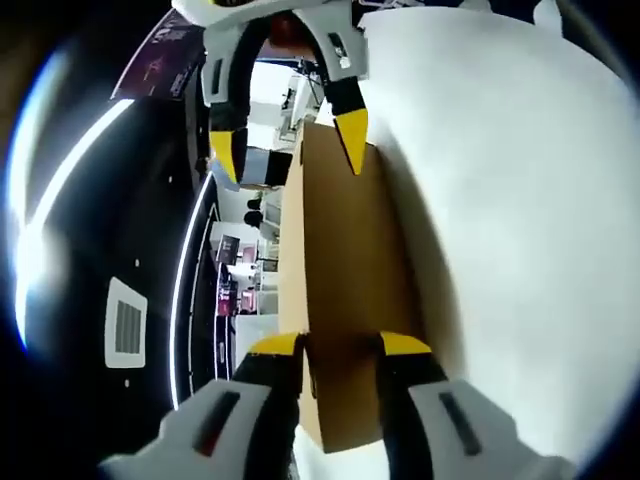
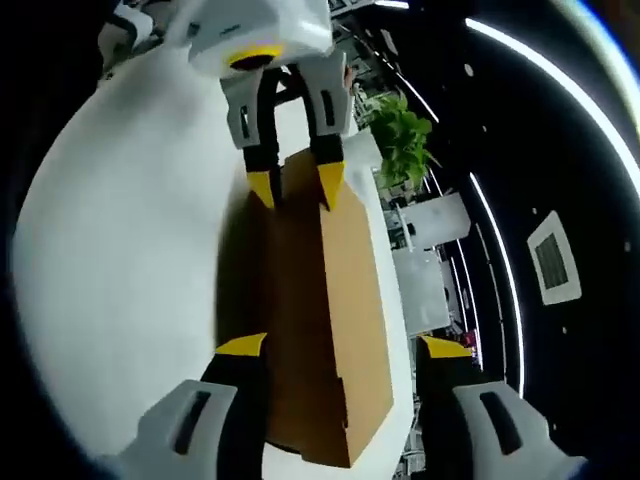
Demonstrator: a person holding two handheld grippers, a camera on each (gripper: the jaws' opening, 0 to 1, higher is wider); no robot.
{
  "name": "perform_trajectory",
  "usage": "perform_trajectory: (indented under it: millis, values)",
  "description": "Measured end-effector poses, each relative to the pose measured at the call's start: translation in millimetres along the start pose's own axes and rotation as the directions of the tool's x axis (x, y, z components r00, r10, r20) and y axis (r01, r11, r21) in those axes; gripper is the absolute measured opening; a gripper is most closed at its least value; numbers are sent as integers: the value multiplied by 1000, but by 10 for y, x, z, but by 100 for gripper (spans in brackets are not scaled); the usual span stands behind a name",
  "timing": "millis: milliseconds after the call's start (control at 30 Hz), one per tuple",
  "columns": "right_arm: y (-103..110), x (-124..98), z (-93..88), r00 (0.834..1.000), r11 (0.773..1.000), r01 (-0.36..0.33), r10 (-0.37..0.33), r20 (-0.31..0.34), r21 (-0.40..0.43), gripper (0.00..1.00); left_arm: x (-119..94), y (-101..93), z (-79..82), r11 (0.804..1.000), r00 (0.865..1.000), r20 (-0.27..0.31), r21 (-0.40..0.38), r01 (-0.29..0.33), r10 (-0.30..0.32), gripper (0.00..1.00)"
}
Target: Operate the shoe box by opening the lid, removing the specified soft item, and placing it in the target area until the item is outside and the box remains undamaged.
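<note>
- In the left gripper view, we see the left tongs (image 1: 340, 345) rising from the bottom with yellow tips set moderately apart, one tip on each side of the near end of the brown cardboard shoe box (image 1: 345, 290).
- We cannot tell whether those tips press the cardboard or only stand close beside it.
- The shoe box lies on the white bench (image 1: 520, 230), its long brown face running away from the camera; the views are rolled, so the bench stands like a wall on the right.
- At the far end of the box, the right tongs (image 1: 290, 150) come down from the top of this view, yellow tips spread, one tip at the box's far edge and the other off to the side of it.
- In the right gripper view, we see the right tongs (image 2: 342, 347) spread wide, the box's near end between the tips with a gap at each side; they hold nothing.
- Here the left tongs (image 2: 297, 185) reach the far end of the shoe box (image 2: 320, 320), tips close on either side of its edge.
- The box is closed as far as we can see, and the soft item is hidden from us.
- A green potted plant (image 2: 400, 140) stands beyond the bench (image 2: 130, 250).
</note>
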State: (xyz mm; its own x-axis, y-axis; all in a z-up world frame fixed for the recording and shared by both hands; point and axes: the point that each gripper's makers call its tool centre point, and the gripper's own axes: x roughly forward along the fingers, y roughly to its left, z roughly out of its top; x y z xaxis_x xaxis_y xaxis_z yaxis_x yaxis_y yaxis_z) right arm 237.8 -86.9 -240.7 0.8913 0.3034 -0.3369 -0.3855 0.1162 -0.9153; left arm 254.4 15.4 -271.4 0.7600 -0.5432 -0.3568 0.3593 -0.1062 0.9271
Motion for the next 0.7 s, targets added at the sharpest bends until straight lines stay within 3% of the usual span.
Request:
perform_trajectory:
  millis: [700]
  values:
    - [52,128,-99,998,999,39,-41,-37,-33,54,-6,19,10,1000,1000,-5,-5,-13,13,29]
